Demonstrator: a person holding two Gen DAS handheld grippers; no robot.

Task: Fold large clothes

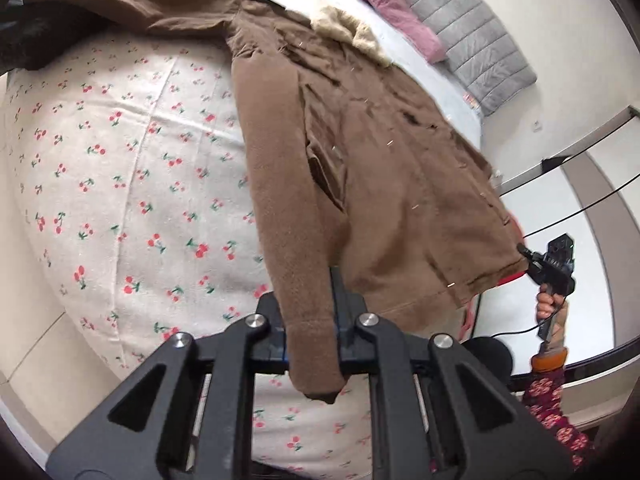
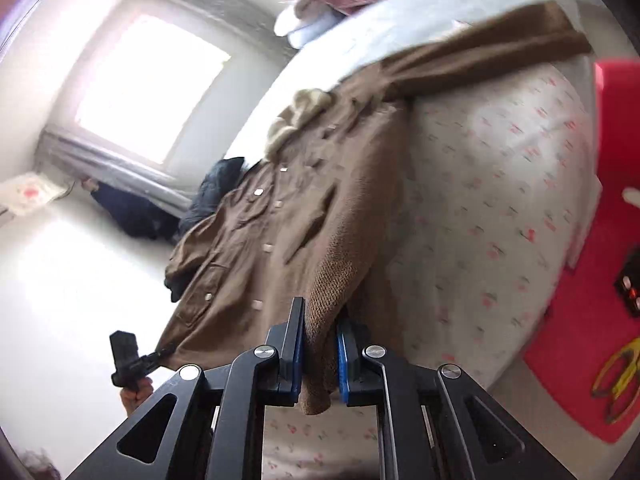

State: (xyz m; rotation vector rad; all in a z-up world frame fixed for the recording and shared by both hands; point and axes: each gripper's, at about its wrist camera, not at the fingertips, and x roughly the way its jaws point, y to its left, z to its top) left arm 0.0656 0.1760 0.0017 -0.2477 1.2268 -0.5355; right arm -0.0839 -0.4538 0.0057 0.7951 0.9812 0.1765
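A brown coat (image 1: 360,168) with a cream fur collar (image 1: 352,32) lies across a bed with a cherry-print sheet (image 1: 132,184). My left gripper (image 1: 310,332) is shut on the coat's hem corner, which hangs down between the jaws. The other hand-held gripper (image 1: 550,268) shows at the right, at the coat's far hem corner. In the right wrist view my right gripper (image 2: 318,356) is shut on a fold of the coat (image 2: 288,216). The other gripper (image 2: 132,360) shows at lower left, at the coat's hem. One sleeve (image 2: 492,52) stretches away across the bed.
Pink pillows (image 1: 400,12) and a grey quilted cover (image 1: 476,40) lie at the bed's head. Dark clothes (image 2: 216,192) lie at the bed's edge and on the floor below a window (image 2: 148,88). A red mat (image 2: 592,320) lies on the floor beside the bed.
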